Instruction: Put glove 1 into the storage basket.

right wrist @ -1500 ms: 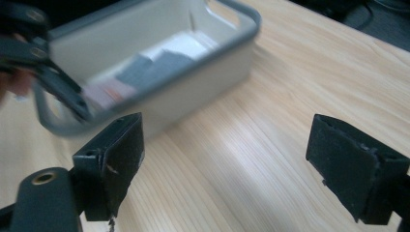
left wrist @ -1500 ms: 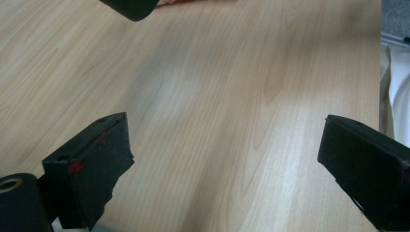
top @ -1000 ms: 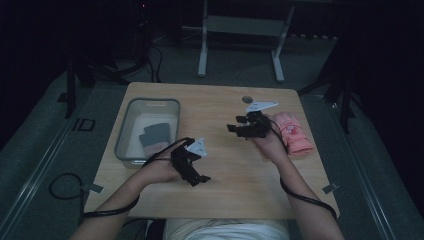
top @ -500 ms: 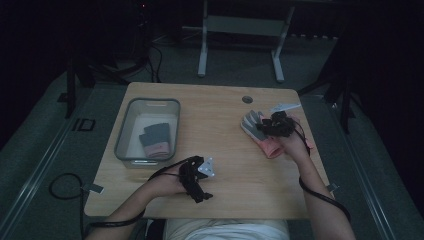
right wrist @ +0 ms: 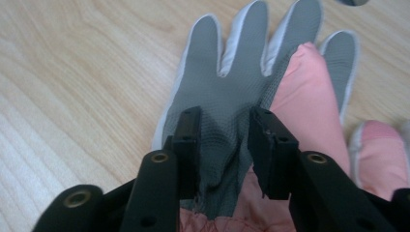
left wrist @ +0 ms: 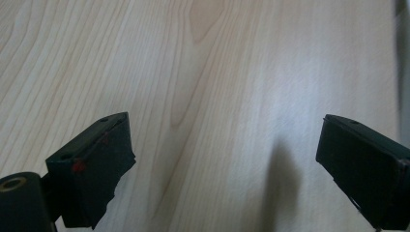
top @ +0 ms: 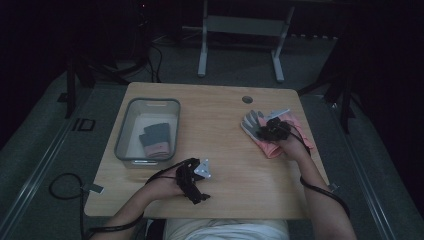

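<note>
- Right gripper pinched a fold of the grey-palmed glove, probably gripping it, atop pink gloves near the tabletop's right edge.
- Left gripper spread wide over bare wood, near front edge.
- Tray sat at left edge.

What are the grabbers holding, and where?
The right gripper pinches the grey glove at its palm. The left gripper holds nothing.
</note>
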`<state>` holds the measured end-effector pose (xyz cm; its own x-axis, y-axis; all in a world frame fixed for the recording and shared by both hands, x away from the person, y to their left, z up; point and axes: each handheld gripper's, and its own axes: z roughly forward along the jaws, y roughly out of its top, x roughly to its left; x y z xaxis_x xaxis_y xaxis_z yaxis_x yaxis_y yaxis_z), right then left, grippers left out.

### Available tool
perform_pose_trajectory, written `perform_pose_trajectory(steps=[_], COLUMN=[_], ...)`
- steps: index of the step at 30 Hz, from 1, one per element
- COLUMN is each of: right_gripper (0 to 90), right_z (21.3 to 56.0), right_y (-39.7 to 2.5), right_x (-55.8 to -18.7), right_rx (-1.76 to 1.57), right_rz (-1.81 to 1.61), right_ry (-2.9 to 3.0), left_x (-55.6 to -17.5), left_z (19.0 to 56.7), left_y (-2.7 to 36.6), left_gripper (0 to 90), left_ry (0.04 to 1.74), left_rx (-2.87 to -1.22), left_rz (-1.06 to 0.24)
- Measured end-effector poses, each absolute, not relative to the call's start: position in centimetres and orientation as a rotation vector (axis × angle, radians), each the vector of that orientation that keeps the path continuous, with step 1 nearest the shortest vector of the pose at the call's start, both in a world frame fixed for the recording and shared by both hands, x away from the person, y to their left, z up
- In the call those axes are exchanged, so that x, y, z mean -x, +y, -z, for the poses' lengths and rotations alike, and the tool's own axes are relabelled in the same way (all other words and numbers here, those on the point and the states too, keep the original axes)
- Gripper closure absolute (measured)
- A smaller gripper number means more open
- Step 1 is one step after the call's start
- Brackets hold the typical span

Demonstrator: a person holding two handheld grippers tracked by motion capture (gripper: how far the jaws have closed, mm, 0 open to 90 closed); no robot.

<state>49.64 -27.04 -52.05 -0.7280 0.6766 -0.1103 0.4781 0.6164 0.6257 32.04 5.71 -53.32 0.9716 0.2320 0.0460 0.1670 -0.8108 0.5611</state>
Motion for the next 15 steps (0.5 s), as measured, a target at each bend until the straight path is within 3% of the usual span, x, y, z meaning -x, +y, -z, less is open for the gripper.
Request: perform_pose_trajectory(steps=[4,10,15], right_gripper=[69.7,86.8,89.1], right_z=[52.8,53.0,51.8], right_y=[-26.6,-26.2,-26.5], right_x=[-49.7,-49.7,-48.6], right_rx=[-0.903,-1.038,-1.200], right_rz=[-0.768,-0.769,-0.905], right_ry=[2.530,2.499,2.381], left_x=[-32.0,-31.7,-31.2], left_z=[53.6,53.8,54.2], left_y=[5.9,6.0,5.7], left_gripper=[5.6,5.6,5.6], left_ry=[0.296,0.315,0.282], left_rx=[-2.524,-2.486,-2.518], left_rz=[-0.151,-0.150,-0.146])
